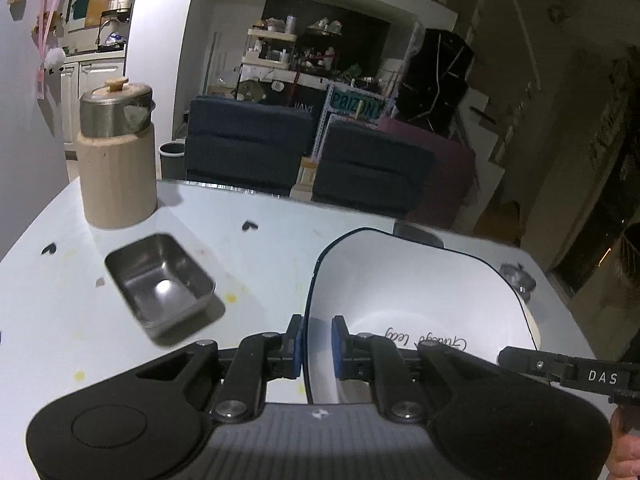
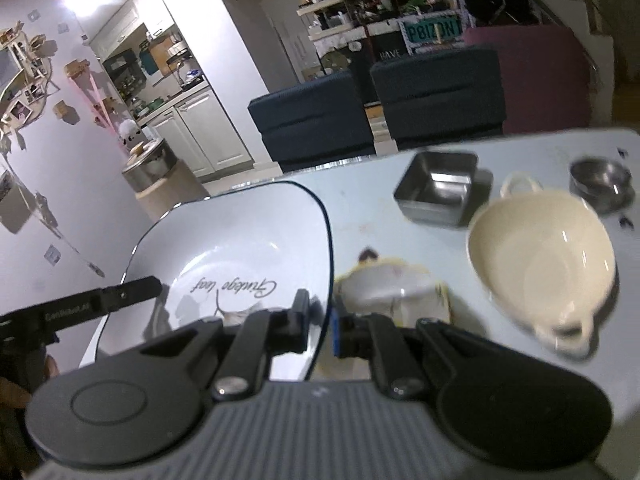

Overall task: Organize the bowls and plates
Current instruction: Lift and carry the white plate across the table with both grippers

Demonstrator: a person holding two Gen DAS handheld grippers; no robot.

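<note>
Plate [image 1: 420, 280] near steel tray [image 1: 160, 280], cream bowl [image 2: 540, 256].

Tall beige canister [image 1: 116, 156] with steel lid, upper left of the left view, standing on the pale table [image 1: 260, 240]. Behind the table, two dark blue chairs [image 1: 248, 144]; grey waste bin [image 1: 172, 158] between canister and chairs. Cluttered shelves [image 1: 272, 52] at top centre.

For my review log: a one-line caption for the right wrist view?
Right tongs clamp the white plate by its rim, beside a cream bowl.
</note>
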